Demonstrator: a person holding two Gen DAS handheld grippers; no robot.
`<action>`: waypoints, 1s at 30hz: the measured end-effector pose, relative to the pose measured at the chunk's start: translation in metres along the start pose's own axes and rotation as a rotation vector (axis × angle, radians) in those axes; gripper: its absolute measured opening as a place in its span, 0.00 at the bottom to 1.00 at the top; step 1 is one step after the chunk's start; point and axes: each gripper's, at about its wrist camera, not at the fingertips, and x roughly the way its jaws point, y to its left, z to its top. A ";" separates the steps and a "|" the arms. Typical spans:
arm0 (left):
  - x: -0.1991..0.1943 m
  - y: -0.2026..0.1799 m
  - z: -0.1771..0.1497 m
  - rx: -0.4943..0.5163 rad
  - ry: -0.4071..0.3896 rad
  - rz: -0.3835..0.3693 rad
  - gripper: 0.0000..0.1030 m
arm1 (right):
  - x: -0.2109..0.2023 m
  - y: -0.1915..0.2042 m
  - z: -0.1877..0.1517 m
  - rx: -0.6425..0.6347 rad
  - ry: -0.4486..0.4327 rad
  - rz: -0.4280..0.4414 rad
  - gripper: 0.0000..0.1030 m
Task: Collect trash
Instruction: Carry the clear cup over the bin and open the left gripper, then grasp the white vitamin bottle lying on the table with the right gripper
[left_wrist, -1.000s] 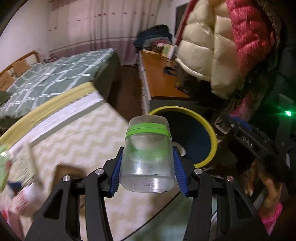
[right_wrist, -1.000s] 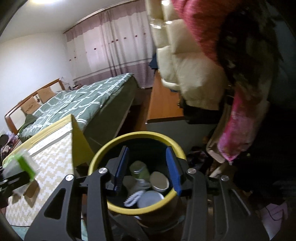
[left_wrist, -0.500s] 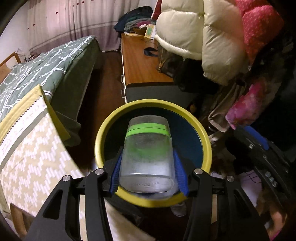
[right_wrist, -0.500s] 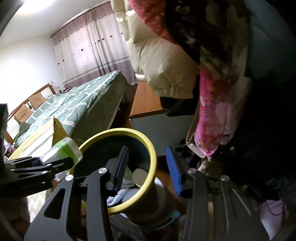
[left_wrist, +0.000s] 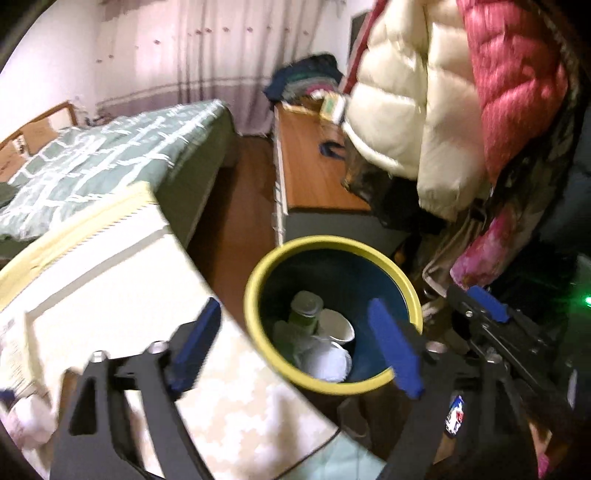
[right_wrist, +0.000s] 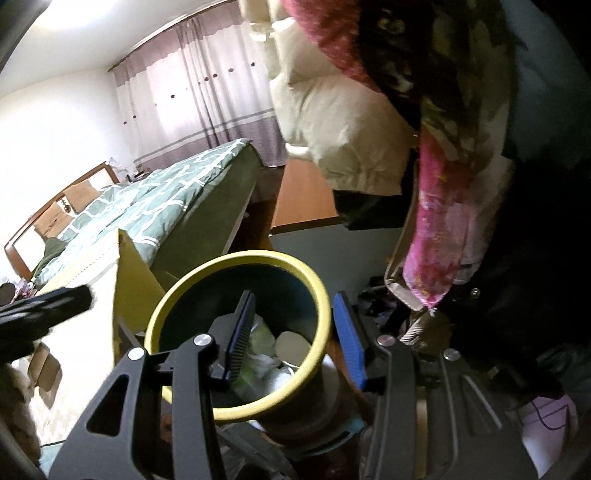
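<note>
**Two wrist cameras, one bin**

The left wrist fisheye looks down along its fingers from above the table edge (left_wrist: 122, 295), close to the yellow-rimmed bin (left_wrist: 258, 280). The right wrist view faces the same bin (right_wrist: 162, 314) from nearer. Both share the bed (left_wrist: 110, 155) and curtains (right_wrist: 192, 85).
</note>
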 end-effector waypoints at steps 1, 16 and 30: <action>-0.013 0.006 -0.004 -0.006 -0.019 0.015 0.86 | -0.001 0.005 -0.001 -0.008 0.002 0.009 0.43; -0.170 0.127 -0.075 -0.217 -0.191 0.300 0.93 | -0.021 0.096 -0.014 -0.155 0.019 0.136 0.45; -0.278 0.221 -0.156 -0.411 -0.286 0.541 0.93 | -0.047 0.238 -0.054 -0.376 0.063 0.352 0.45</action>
